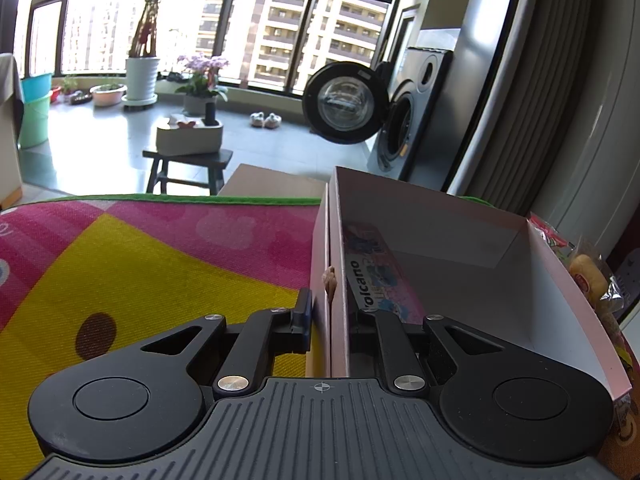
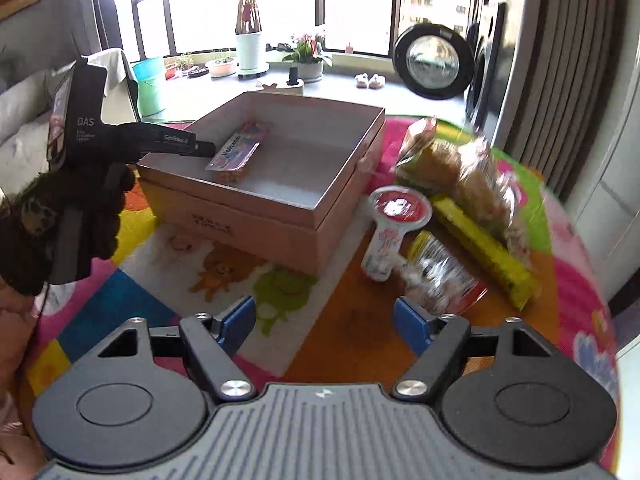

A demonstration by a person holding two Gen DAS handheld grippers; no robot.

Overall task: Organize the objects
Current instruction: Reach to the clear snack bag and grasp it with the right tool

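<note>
On a bright cartoon-print surface, a pink box is gripped at its left wall by the left tongs, one snack packet inside; the right tongs are held wide, level above the mat near the loose snacks.

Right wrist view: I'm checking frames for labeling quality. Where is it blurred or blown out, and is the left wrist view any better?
Right wrist view: the wrapped snacks right of the pink box are smeared by motion blur, and the windows are blown out white. Left wrist view: sharper overall, the Volcano packet inside the box is readable, though the left window glares and fisheye bends the curtain.
</note>
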